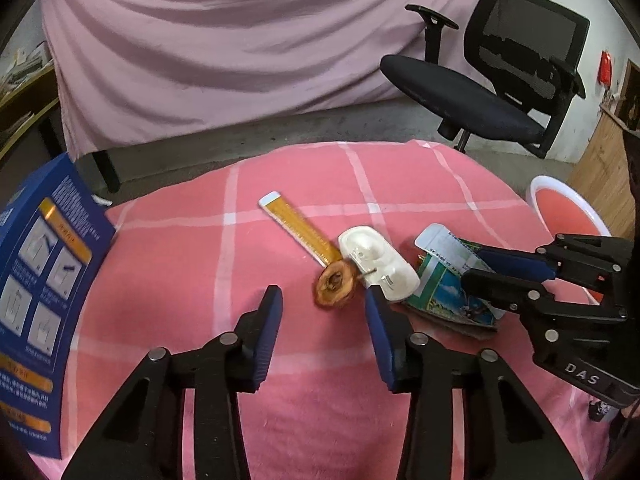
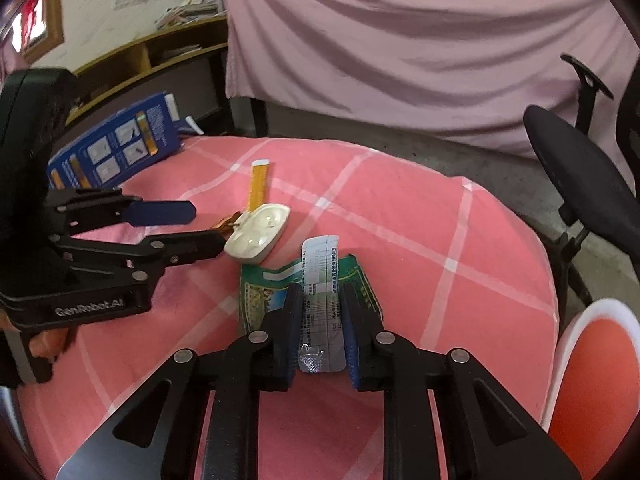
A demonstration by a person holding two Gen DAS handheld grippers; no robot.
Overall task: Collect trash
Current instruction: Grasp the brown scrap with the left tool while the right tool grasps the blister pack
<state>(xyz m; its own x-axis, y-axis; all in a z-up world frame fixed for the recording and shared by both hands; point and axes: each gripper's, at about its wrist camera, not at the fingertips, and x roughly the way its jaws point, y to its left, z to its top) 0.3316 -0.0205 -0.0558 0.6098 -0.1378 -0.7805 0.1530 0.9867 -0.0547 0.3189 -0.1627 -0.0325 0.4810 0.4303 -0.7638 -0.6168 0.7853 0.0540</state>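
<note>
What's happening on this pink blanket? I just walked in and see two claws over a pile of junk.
A person is collecting trash with two handheld claws. The right claw is shut on a silvery blister pack, above a green printed wrapper. The left claw is open around a dried brown fruit peel, beside a white plastic tray. A red bin with white rim waits nearby.

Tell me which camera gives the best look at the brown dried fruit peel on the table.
The left wrist view. There the dried peel lies in the open, just ahead of the open left gripper, beside the white plastic tray. In the right wrist view only a brown sliver shows, mostly hidden behind that tray and the left gripper's finger.
</note>
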